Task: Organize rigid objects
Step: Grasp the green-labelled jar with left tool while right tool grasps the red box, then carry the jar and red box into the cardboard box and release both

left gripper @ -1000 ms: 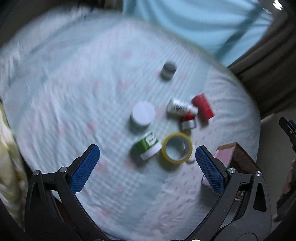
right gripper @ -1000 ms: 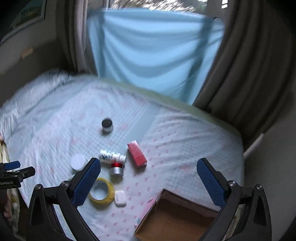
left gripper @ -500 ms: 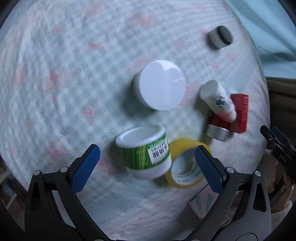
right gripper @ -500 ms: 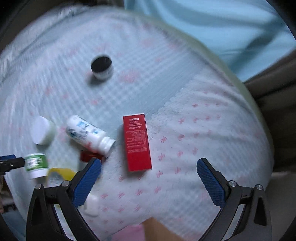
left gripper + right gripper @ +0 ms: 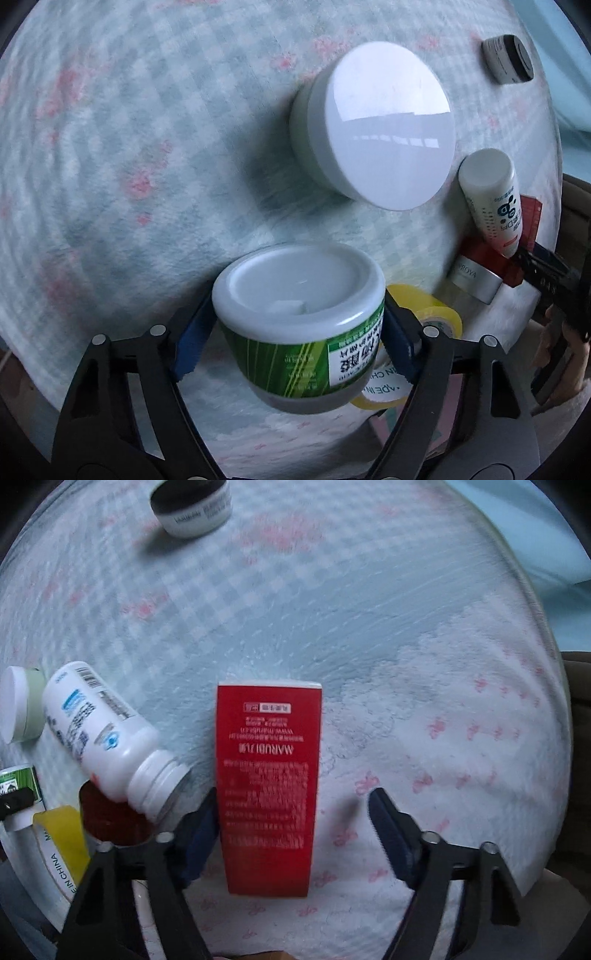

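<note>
All the things lie on a bed. In the right wrist view, a box lies flat in the middle; just to its left a bottle lies tipped on its side. Left of the bottle stands a wide jar, with a roll of tape nearer. A small jar sits far off, well apart. A tub sits between the left gripper's pads, the tape just right of it.
</note>
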A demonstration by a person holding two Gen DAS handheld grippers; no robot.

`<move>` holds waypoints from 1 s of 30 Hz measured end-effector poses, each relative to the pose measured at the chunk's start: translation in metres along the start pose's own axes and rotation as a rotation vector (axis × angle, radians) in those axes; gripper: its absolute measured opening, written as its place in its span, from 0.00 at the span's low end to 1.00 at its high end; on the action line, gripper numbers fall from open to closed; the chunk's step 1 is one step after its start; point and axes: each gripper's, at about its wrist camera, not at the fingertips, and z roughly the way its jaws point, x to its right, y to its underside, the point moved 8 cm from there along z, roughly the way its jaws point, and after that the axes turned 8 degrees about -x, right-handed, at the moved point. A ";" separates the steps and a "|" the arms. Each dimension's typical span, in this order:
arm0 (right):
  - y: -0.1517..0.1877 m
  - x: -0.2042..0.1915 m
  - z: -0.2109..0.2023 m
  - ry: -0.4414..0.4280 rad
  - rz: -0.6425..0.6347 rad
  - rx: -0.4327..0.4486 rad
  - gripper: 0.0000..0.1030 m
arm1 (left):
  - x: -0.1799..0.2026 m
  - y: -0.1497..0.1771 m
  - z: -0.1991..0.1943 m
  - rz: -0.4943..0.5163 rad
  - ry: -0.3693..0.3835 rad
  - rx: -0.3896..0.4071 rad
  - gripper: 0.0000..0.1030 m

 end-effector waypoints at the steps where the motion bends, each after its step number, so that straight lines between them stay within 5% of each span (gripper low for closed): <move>1: 0.000 -0.002 0.001 -0.011 -0.004 -0.008 0.52 | 0.002 0.000 0.000 0.006 -0.001 0.008 0.75; 4: 0.000 -0.008 -0.002 -0.017 -0.028 -0.007 0.38 | 0.010 0.001 -0.002 0.026 0.006 0.026 0.68; 11: 0.005 -0.001 -0.011 0.005 0.009 0.011 0.37 | 0.022 0.003 -0.003 0.027 0.027 0.045 0.68; 19: 0.024 0.020 -0.038 -0.033 0.138 0.054 0.37 | 0.051 0.011 -0.034 0.157 0.035 0.133 0.67; 25: 0.057 0.034 -0.095 -0.074 0.253 0.138 0.37 | 0.086 0.025 -0.085 0.291 0.031 0.229 0.67; 30: 0.108 0.019 -0.150 -0.091 0.359 0.220 0.37 | 0.072 0.044 -0.128 0.425 0.027 0.294 0.67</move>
